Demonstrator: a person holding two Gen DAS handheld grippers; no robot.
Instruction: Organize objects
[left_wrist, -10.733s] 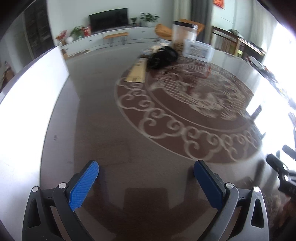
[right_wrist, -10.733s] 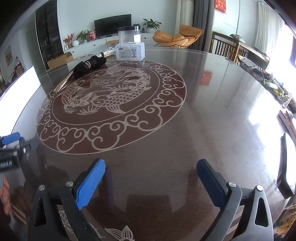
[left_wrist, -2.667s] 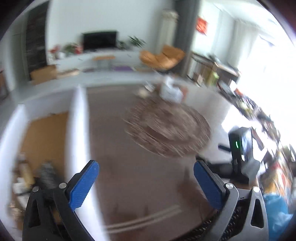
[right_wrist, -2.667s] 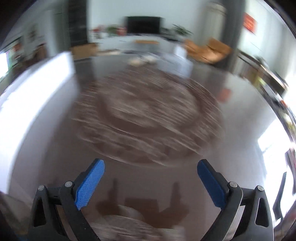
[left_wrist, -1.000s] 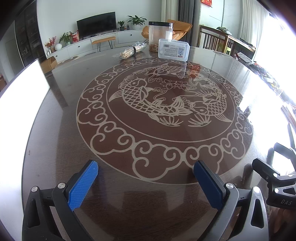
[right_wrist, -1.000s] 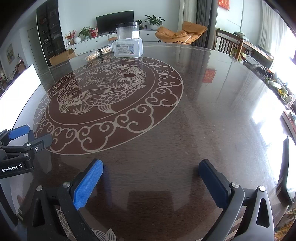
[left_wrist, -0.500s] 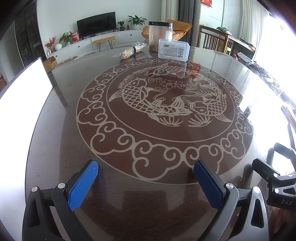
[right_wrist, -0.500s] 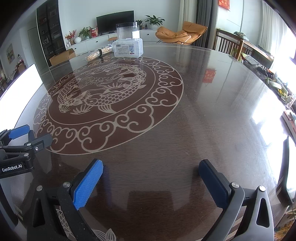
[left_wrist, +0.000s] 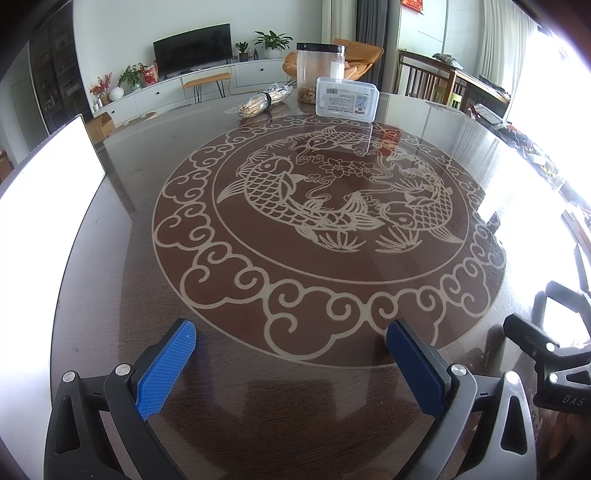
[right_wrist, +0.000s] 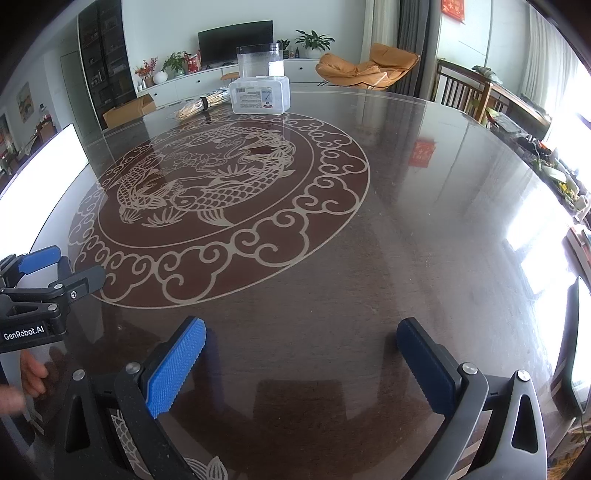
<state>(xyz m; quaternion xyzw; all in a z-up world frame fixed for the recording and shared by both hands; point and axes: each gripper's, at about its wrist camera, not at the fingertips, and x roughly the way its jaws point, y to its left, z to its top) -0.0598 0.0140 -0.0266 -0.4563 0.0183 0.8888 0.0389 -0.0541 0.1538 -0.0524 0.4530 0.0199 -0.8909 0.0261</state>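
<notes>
Between steps: both tools, left (left_wrist: 291, 345) and right (right_wrist: 301, 341), wide and empty; next, reaching far to bundle (left_wrist: 263, 102), box (left_wrist: 347, 98), jar (left_wrist: 319, 70).

The label print on the clear rectangular plastic box (left_wrist: 347, 98) is too small to be read. The tall clear lidded jar (left_wrist: 320, 70) behind it is partly hidden; its brownish contents cannot be identified.

Box (left_wrist: 347, 98) before jar (left_wrist: 320, 66), bundle (left_wrist: 263, 100) left
</notes>
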